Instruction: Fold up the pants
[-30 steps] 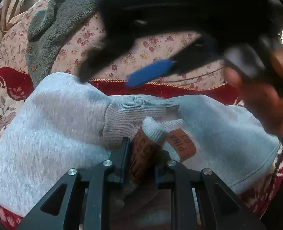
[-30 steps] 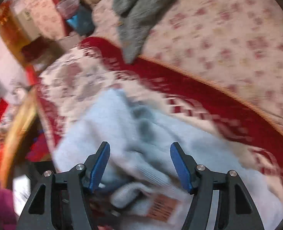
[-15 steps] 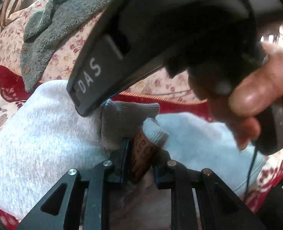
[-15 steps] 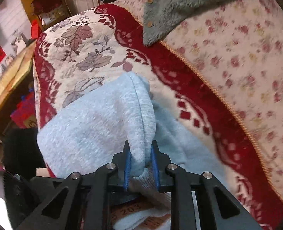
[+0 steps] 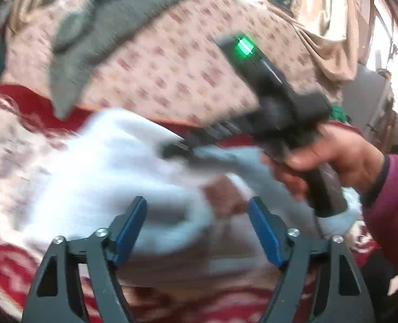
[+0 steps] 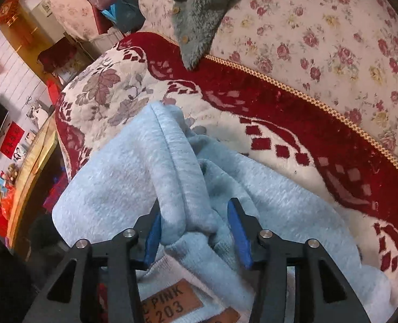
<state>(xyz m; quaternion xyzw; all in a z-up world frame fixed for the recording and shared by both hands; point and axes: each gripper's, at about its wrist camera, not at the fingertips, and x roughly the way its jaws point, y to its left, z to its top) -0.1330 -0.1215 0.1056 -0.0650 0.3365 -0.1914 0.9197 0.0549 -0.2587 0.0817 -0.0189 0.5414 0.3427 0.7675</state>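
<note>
The light grey-blue sweatpants lie bunched on the red and cream sofa cover; their brown leather tag shows at the bottom of the right wrist view. My right gripper stands open, with a raised fold of the pants between its blue pads, not squeezed. In the blurred left wrist view the pants lie ahead. My left gripper is open and empty just above their near edge. The other hand-held gripper shows beyond, on the right.
A grey fleece garment hangs over the floral sofa back. The sofa's left edge drops to a cluttered room with a wooden table. The person's hand and maroon sleeve fill the right of the left wrist view.
Both grippers have opened. The left one let go of the waistband with the tag and pulled back. The right one, shut on a fold half a second ago, now stands open around it.
</note>
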